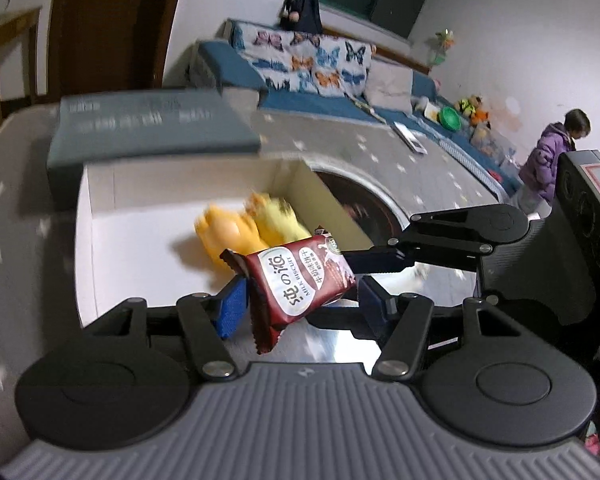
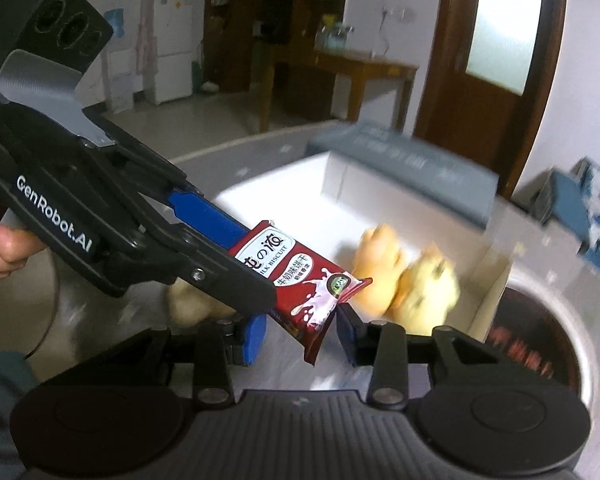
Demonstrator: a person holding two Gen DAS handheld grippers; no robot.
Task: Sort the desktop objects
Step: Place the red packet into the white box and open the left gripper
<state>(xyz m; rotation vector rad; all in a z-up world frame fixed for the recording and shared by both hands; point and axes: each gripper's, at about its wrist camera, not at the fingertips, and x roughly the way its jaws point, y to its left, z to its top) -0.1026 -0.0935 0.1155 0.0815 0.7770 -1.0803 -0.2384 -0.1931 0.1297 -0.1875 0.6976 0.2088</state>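
While both clamp it, biscuit packet between left gripper, right gripper, above white box.

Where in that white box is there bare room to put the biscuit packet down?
The white box has bare floor between its left wall and the orange toy. It is crowded by the right wall, around the yellow toy.

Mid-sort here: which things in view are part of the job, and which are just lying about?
Job: biscuit packet, clamped by left gripper and right gripper; white box; orange toy and yellow toy inside it.
Lying about: grey-blue book behind the box; dark round well in the tabletop; sofa; person in purple.
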